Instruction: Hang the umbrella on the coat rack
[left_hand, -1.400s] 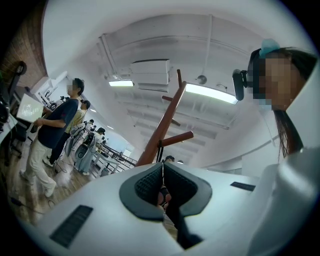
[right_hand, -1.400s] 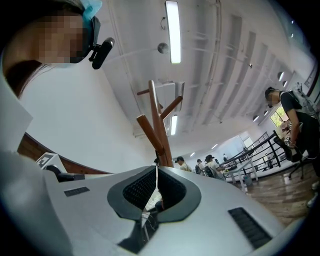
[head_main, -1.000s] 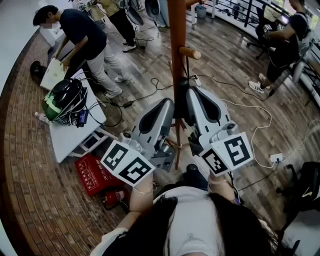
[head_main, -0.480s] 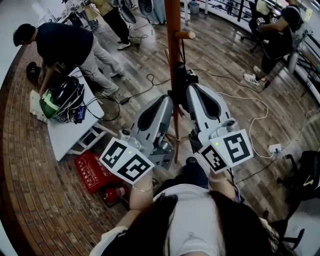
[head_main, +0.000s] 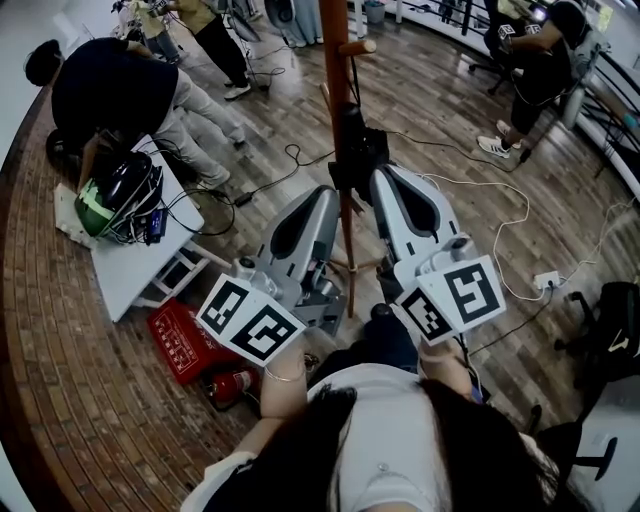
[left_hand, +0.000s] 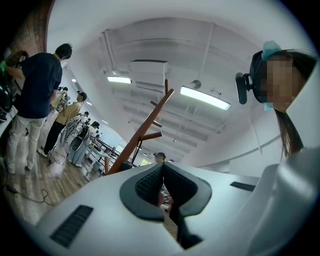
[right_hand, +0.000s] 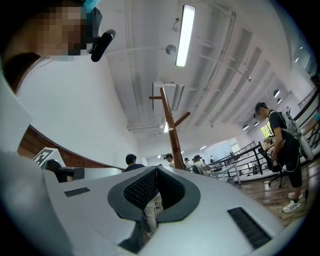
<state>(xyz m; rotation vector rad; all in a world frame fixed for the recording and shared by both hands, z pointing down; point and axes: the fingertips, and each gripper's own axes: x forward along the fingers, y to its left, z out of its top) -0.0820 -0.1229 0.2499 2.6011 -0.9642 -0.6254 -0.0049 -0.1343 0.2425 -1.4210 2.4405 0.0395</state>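
The brown wooden coat rack (head_main: 337, 120) stands straight ahead in the head view, with a short peg (head_main: 357, 46) near the top. A black folded umbrella (head_main: 353, 150) hangs by its strap against the pole under that peg. My left gripper (head_main: 322, 196) and right gripper (head_main: 383, 176) point at the pole from either side, just below the umbrella and apart from it. Both are shut with nothing between the pads. The left gripper view shows the shut left gripper (left_hand: 161, 170) and the rack (left_hand: 142, 135) beyond; the right gripper view shows the shut right gripper (right_hand: 156, 172) and the rack (right_hand: 172, 125).
At left, a white low table (head_main: 130, 270) carries a helmet and gear (head_main: 120, 190), and a person (head_main: 120, 90) bends over it. A red case (head_main: 185, 345) and a fire extinguisher (head_main: 228, 385) lie near my feet. Cables (head_main: 500, 215) cross the wooden floor. Another person (head_main: 540, 60) is at far right.
The rack and the hanging umbrella have slid upward and away in the head view, so the gap to my grippers has grown. The person at left has bent lower.
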